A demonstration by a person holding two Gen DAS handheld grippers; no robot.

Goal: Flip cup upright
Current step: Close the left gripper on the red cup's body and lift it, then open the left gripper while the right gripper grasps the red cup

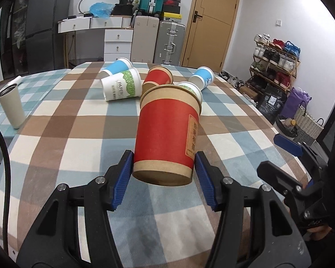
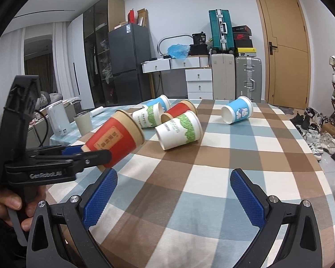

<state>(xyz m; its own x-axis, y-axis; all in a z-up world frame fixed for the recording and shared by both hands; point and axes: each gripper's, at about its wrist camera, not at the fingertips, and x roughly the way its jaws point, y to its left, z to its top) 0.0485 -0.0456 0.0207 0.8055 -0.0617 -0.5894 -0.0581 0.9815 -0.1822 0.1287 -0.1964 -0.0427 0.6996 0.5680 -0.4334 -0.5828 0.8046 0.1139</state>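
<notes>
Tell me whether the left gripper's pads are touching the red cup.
Touching. In the right wrist view, the left gripper clamps the red cup near its base and holds it tilted above the table.

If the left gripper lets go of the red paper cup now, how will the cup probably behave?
The red paper cup hangs tilted above the tablecloth, so it would likely drop and land on its side. Being round and tapered, it may roll in a curve. It looks thin and light; the left gripper, squeezing harder, could dent it.

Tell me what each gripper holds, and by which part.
The left gripper grips the red cup near its base, tilted off the table. The right gripper holds nothing, jaws open.
</notes>
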